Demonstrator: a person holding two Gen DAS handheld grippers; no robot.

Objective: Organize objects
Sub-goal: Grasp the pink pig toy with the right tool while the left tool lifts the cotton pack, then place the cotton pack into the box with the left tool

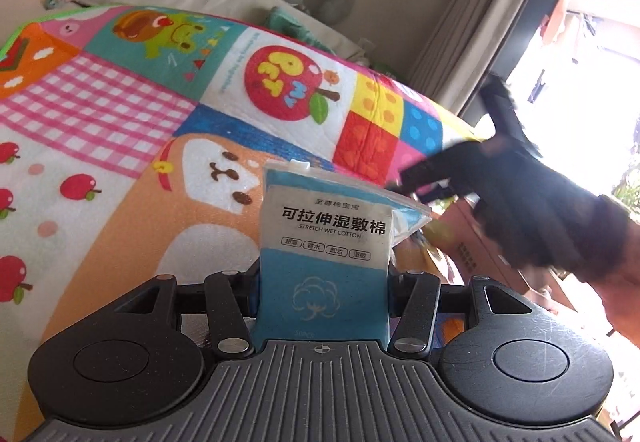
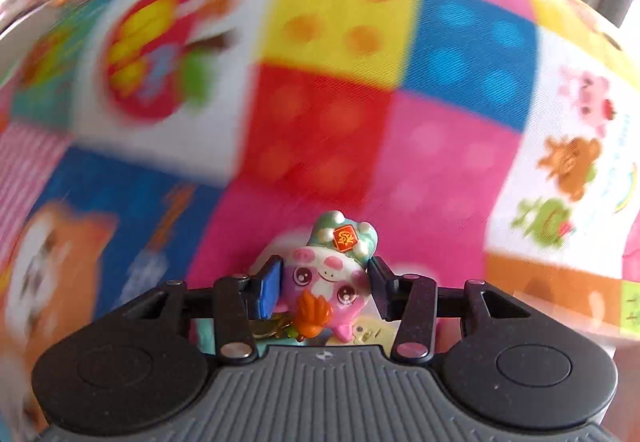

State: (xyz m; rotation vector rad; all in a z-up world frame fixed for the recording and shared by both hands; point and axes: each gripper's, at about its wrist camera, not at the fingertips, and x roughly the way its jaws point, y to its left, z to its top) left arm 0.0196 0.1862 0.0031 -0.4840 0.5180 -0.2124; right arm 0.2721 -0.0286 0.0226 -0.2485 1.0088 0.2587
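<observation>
Your right claw (image 2: 324, 288) clamped on pig figurine (image 2: 326, 278), snout toward camera. Left claw (image 1: 324, 282) grips cotton-pad pack (image 1: 326, 238) upright. Cardboard box (image 1: 476, 242) lies right of pack (right claw nearer).

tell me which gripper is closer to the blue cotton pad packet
Left. The left gripper has the blue cotton pad packet clamped between its fingers. The right gripper is off to the packet's right, apart from it, gripping a small pig figurine.
</observation>
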